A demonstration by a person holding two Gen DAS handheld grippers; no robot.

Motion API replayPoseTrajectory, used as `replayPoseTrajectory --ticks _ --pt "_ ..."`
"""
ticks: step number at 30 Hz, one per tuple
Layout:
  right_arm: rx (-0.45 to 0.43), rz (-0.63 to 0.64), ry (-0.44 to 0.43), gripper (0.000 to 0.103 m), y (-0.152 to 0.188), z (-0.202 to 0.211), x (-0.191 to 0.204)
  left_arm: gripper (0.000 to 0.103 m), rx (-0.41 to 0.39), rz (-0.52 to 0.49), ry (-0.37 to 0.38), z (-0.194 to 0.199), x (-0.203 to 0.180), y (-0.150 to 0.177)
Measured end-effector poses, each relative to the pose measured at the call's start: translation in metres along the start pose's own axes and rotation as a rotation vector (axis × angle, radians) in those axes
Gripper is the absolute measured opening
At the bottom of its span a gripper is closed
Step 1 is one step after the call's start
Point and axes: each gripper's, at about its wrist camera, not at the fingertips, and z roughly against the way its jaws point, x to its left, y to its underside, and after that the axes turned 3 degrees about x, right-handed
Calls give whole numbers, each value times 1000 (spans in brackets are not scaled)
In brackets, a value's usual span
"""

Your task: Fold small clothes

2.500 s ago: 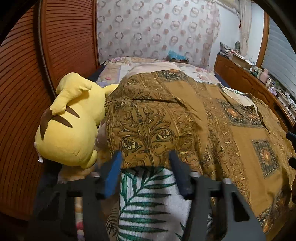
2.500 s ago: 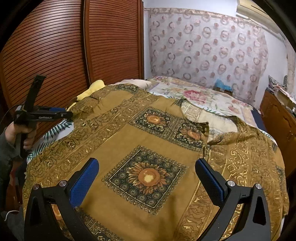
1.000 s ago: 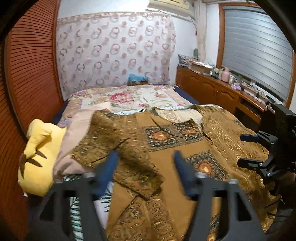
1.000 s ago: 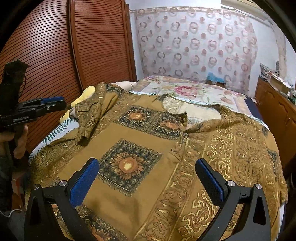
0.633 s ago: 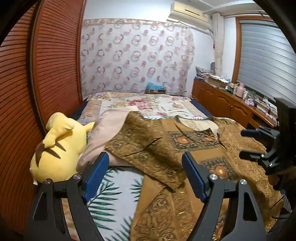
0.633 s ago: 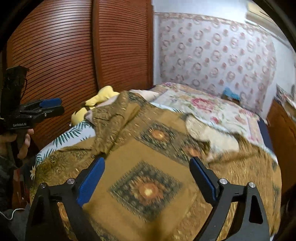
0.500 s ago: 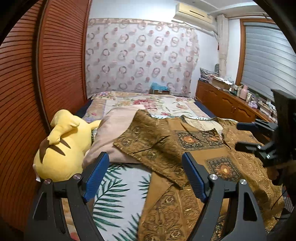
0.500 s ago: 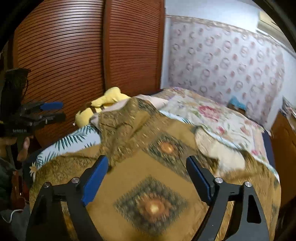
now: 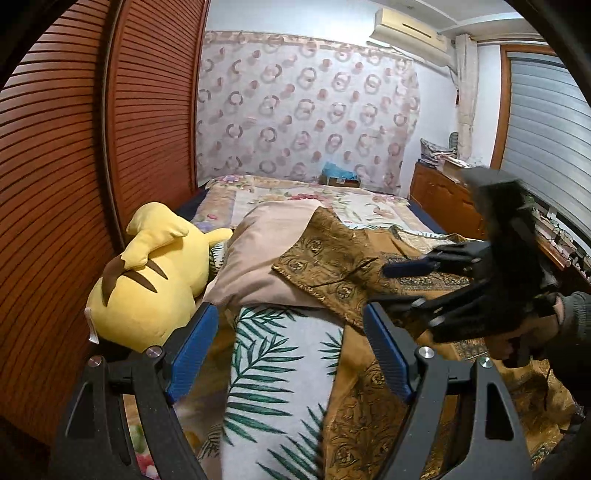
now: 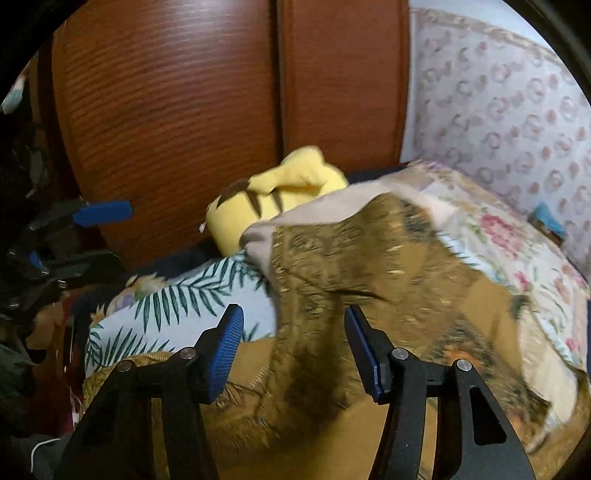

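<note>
Bed [image 9: 280, 369], right hand-held gripper [image 10: 293, 347] spread-fingered over brown shirt [image 10: 369, 280]

Domestic bedroom. A bed [image 9: 391, 218] with floral and palm-leaf bedding carries a yellow plush toy [image 9: 147, 280] and a beige pillow [image 9: 258, 258]. Slatted wooden wardrobe doors [image 9: 74, 147] stand alongside; a patterned curtain [image 9: 306, 110] hangs behind, below a wall-mounted air conditioner [image 9: 410, 29]. A cluttered wooden dresser [image 9: 443, 192] lines the shuttered window wall.
</note>
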Motion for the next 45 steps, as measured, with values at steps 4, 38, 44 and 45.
replayPoseTrajectory --ticks 4,38,44,45 --pt "83 36 23 58 -6 -40 4 81 7 1 -5 -1 4 2" --pt "-6 -286 285 7 56 23 -79 81 48 -56 49 -22 -29 -1" --pt "9 -316 307 21 62 47 -64 81 61 -79 66 -32 -38 -5" --pt "12 -314 317 27 60 54 -61 81 63 -81 70 -34 -39 -6"
